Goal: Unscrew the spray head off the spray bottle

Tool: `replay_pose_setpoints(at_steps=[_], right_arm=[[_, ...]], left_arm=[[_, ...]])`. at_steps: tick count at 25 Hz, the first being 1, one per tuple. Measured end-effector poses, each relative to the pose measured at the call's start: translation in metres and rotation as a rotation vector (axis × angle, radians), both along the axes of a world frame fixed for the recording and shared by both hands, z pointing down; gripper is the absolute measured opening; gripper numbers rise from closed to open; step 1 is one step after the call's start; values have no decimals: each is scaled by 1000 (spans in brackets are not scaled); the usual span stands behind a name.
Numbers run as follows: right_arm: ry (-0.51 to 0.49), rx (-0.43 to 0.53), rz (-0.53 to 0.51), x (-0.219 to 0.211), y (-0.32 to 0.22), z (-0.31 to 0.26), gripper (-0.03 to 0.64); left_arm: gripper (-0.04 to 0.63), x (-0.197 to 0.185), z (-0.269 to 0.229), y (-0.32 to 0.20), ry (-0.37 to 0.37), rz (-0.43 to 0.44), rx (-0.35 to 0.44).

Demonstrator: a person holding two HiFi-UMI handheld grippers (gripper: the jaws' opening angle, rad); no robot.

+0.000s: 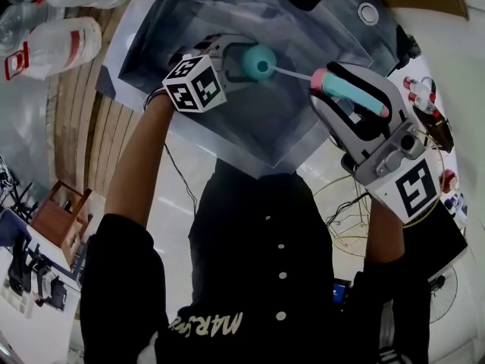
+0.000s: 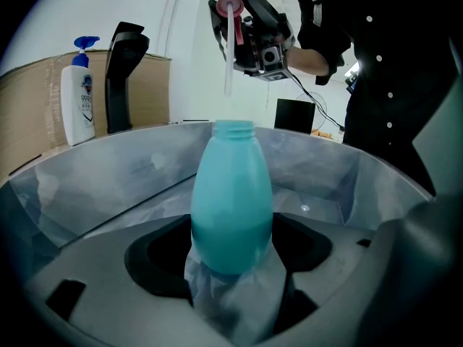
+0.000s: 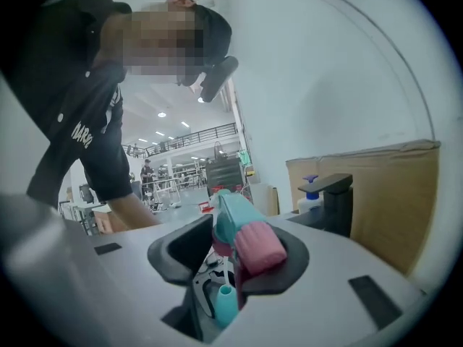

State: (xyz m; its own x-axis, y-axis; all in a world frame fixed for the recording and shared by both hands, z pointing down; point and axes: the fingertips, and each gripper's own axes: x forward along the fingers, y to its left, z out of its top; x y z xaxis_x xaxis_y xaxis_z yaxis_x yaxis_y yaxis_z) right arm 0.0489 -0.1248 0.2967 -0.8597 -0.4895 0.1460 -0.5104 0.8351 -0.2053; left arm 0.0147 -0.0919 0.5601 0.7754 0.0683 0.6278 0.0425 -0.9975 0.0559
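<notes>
- Steel fills the middle of the scene: a sink with a shiny basin, seen from above in the head view.
- At the sink's back edge stands a black faucet, and just beside it a white soap dispenser with a blue pump; brown cardboard lines the wall behind the sink.
- Off the sink's left side, a large clear water jug with a red label lies on wooden boards.
- Over the sink's basin, the left gripper clamps its jaws on the lower body of the teal spray bottle.
- The bottle's threaded neck is bare and open, pointing away from the jaws toward the sink's back.
- Crinkled clear film shows round the bottle's lower end, where the jaws meet it.
- Above the sink's right part, the right gripper is closed narrowly on the spray head, a teal piece with a ribbed pink collar.
- The head is fully off the bottle: its pale dip tube hangs down from it, and in the left gripper view the tube's end sits above the neck, not touching it.
- Each gripper carries a marker cube, both on the sink's near side.
- The person, in a dark buttoned shirt, leans over the sink's front.
</notes>
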Motion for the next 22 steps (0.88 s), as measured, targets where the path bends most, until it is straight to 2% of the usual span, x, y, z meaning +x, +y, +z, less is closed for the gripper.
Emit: replay_pose_setpoints(at_steps=[4, 8, 12, 14, 17, 19, 22], right_arm=[[-27, -5, 37, 8, 0, -2, 152], [-46, -1, 60, 14, 1, -11, 152], [-65, 11, 79, 17, 4, -24, 152], [-69, 21, 84, 19, 6, -30, 152], [-62, 29, 96, 26, 10, -34, 152], [-56, 32, 117, 34, 10, -37, 152], [-64, 38, 150, 42, 9, -44, 152]], left_arm=[[360, -1, 3, 0, -24, -32, -25], [377, -3, -2, -2, -54, -49, -14], [377, -12, -9, 0, -118, -47, 12], [377, -18, -19, -5, -137, -79, 54], [374, -25, -54, -22, -128, -174, 179], [315, -32, -77, -28, -125, -231, 226], [274, -49, -98, -25, -145, -288, 256]])
